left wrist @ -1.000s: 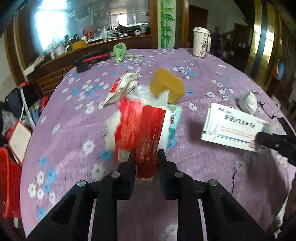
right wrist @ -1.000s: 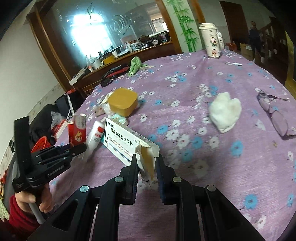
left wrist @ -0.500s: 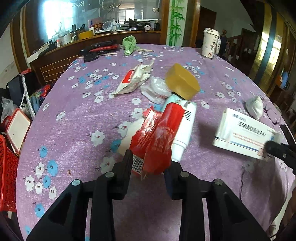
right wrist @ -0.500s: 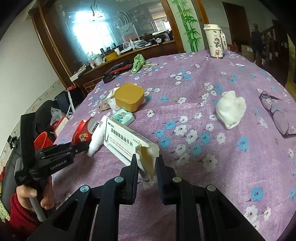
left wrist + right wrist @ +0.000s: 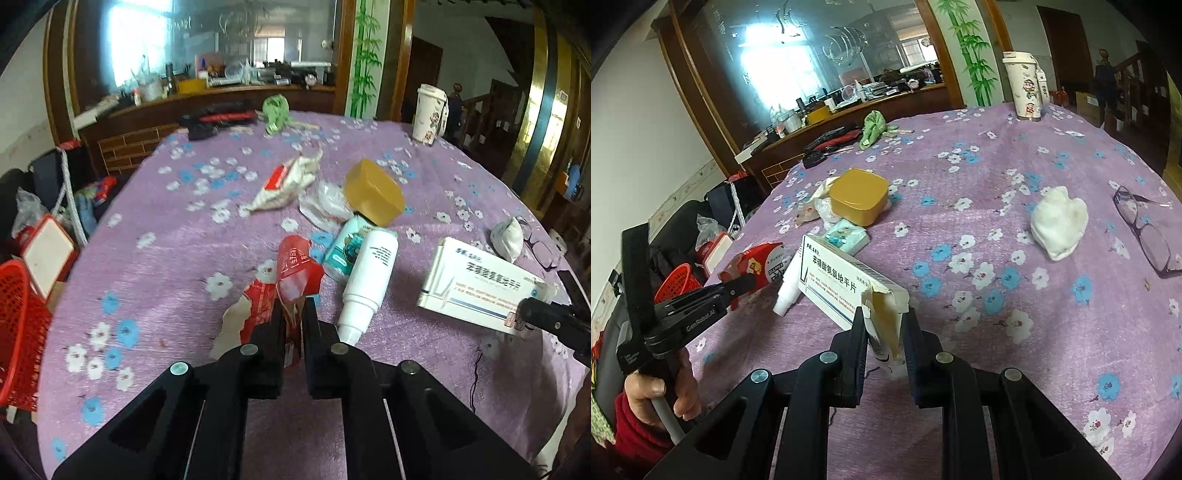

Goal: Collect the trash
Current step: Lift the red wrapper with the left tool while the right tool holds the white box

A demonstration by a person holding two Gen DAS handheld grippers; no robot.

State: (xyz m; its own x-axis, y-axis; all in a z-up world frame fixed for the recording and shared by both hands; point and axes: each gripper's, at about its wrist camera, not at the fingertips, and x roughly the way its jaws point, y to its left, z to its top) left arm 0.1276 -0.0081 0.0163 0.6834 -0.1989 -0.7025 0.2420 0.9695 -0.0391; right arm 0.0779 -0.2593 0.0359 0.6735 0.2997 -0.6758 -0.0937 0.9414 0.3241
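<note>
Trash: red wrapper [image 5: 291,284] clamped in left hand-held gripper [image 5: 293,314], jaws just closed | white medicine box [image 5: 842,280] pinched by right hand-held gripper [image 5: 884,325] | both over purple surface [image 5: 1015,166]

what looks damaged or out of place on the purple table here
The white medicine box, shut in the right gripper, has its near end flap torn open. The red wrapper, pinched in the left gripper, is crumpled and ripped. A white bottle lies on its side beside it.
</note>
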